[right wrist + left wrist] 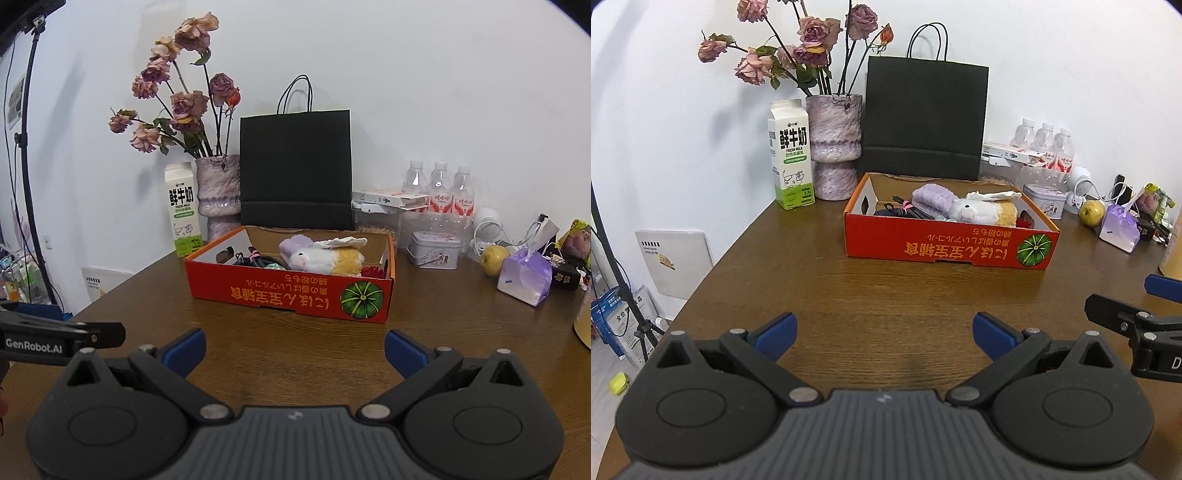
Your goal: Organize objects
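An orange cardboard box point(945, 249) point(288, 295) sits mid-table. Inside lie a white and yellow plush toy point(982, 212) point(325, 258), a purple headband point(932, 197), and dark cables with a pink tie point(908, 211) point(255, 258). My left gripper point(884, 334) hovers open over bare table in front of the box, holding nothing. My right gripper point(295, 350) is likewise open and empty, short of the box. The right gripper's side shows at the right edge of the left wrist view.
Behind the box stand a milk carton point(790, 155), a vase of dried roses point(834, 147) and a black paper bag point(923, 118). To the right are water bottles point(439, 188), a small tin point(436, 249), a pear point(493, 260) and a purple pouch point(524, 277). The table's left edge point(713, 266) drops off.
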Available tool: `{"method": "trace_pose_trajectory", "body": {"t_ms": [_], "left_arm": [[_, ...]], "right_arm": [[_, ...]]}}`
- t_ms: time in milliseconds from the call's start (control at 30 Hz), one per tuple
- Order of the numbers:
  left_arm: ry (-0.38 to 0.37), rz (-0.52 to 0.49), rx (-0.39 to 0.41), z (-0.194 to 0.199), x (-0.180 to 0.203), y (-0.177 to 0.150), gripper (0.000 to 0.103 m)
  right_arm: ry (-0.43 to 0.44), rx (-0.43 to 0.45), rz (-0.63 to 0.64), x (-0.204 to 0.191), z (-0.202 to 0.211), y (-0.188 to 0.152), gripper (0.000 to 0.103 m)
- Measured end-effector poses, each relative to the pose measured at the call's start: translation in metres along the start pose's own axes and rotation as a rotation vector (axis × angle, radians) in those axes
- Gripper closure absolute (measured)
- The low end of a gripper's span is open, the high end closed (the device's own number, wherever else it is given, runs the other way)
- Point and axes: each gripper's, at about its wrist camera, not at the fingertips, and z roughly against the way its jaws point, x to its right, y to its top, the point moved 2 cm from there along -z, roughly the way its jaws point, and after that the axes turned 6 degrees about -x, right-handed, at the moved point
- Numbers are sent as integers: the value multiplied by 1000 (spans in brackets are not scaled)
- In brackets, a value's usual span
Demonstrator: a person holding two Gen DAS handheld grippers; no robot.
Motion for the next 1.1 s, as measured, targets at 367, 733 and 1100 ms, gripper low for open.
{"method": "trace_pose_trajectory", "body": {"t_ms": [367,733,1100], "left_arm": [[5,-5,-5,2,1,-1,0],[1,-7,-7,3,3,0,0],[-7,-22,-8,5,7,-1,0]], "right_arm": [[-1,-1,0,0,2,-2,0],[-2,0,0,-1,3,-3,0],[-3,-2,0,-1,4,-3,0]]}}
